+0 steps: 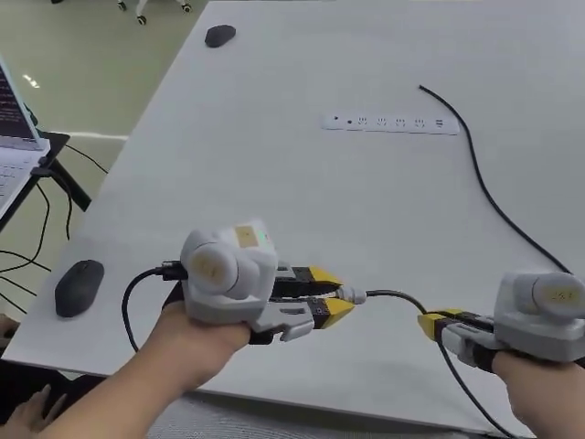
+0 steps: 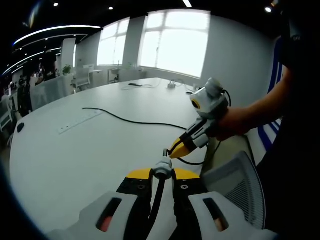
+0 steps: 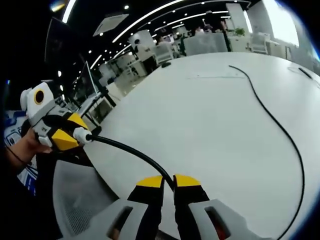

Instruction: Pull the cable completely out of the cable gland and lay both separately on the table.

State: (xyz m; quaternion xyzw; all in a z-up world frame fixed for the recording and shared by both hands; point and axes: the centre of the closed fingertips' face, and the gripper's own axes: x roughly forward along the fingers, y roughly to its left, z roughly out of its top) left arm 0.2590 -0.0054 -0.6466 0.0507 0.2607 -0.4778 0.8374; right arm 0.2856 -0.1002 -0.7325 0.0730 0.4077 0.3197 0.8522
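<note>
My left gripper (image 1: 336,293) is shut on a small grey cable gland (image 1: 354,295), held just above the white table's near edge; the gland (image 2: 162,167) sits between its yellow-tipped jaws. A black cable (image 1: 395,296) runs from the gland rightwards to my right gripper (image 1: 430,323), which is shut on it. In the right gripper view the cable (image 3: 131,151) arcs from the jaws of that gripper (image 3: 168,182) to the gland (image 3: 80,135) in the left gripper (image 3: 64,131). The right gripper (image 2: 176,150) shows in the left gripper view too. Below the right gripper the cable hangs off the table.
A white power strip (image 1: 389,123) lies mid-table with a long black cord (image 1: 490,197) running toward the right. A black mouse (image 1: 79,285) rests at the near left corner, another dark object (image 1: 219,36) at the far end. A mesh chair (image 2: 240,185) stands below.
</note>
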